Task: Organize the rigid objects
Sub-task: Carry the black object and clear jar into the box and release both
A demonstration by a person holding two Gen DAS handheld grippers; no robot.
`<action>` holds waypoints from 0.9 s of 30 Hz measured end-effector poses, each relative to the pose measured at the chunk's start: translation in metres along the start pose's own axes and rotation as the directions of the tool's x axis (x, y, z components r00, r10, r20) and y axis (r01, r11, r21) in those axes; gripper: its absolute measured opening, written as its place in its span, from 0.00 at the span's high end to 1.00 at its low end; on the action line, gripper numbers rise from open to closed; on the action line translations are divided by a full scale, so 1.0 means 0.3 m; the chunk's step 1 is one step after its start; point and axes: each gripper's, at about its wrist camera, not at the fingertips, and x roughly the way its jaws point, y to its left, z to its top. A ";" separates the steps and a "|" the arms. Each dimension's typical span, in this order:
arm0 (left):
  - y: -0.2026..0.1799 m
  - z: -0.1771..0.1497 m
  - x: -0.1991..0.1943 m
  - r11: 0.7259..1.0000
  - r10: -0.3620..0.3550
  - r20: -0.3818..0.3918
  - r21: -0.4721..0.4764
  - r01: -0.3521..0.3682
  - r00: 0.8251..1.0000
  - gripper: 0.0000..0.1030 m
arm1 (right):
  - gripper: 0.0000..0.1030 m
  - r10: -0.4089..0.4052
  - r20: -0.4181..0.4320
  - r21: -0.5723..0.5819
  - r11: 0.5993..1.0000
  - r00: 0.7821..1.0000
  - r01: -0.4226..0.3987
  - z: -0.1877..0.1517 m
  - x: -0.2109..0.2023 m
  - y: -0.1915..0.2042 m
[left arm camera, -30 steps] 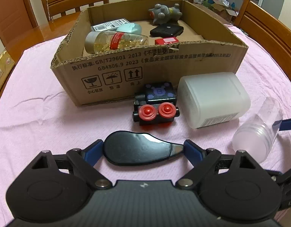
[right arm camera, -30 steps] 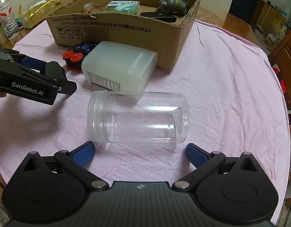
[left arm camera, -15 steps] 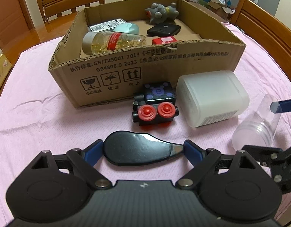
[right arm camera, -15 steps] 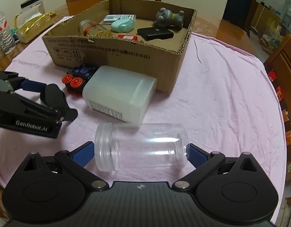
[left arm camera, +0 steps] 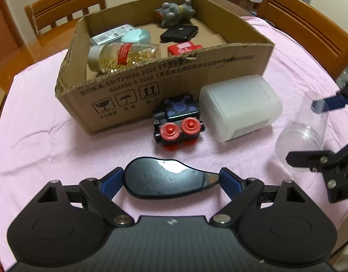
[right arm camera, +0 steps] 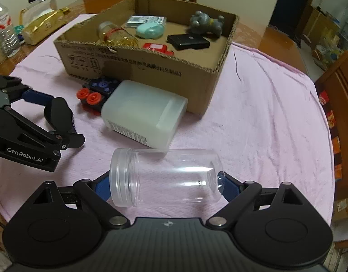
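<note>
Cardboard box (right arm camera: 196, 72) is open-topped with free floor, clear approach over its near wall. Clear plastic jar (right arm camera: 167, 176) (light, stiff, slippery) lies endwise between the closing right gripper (right arm camera: 167, 187), pads at its ends. Left gripper (left arm camera: 171, 180) pinches the glossy black mouse-shaped thing (left arm camera: 167, 179) endwise.

Warm, dimmish indoor light from overhead; soft shadows on the pink tablecloth (right arm camera: 264, 113). Glare streaks the clear jar (right arm camera: 167, 176). Fisheye bends the edges; the box print (left arm camera: 165, 77) looks blurred.
</note>
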 end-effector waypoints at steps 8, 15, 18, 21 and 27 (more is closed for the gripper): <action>0.013 0.042 -0.116 0.997 -0.047 -0.008 0.063 0.048 0.999 0.13 | 0.08 0.072 0.050 -0.047 0.996 0.996 -0.069 0.072 -0.134 -0.036; 0.052 0.127 -0.215 0.996 -0.051 0.032 0.076 0.048 0.998 0.13 | 0.08 0.080 0.147 -0.137 0.989 0.986 -0.060 0.222 -0.210 -0.069; 0.080 0.170 -0.238 0.997 -0.036 0.063 0.070 0.031 0.997 0.13 | 0.08 0.074 0.178 -0.187 0.982 0.981 -0.041 0.303 -0.200 -0.083; 0.108 0.215 -0.255 0.998 -0.013 0.094 0.057 0.007 0.995 0.13 | 0.08 0.075 0.187 -0.223 0.974 0.980 -0.032 0.380 -0.163 -0.096; 0.153 0.315 -0.239 0.999 0.032 0.149 0.032 -0.037 0.988 0.13 | 0.08 0.069 0.172 -0.278 0.960 0.983 -0.018 0.496 -0.062 -0.107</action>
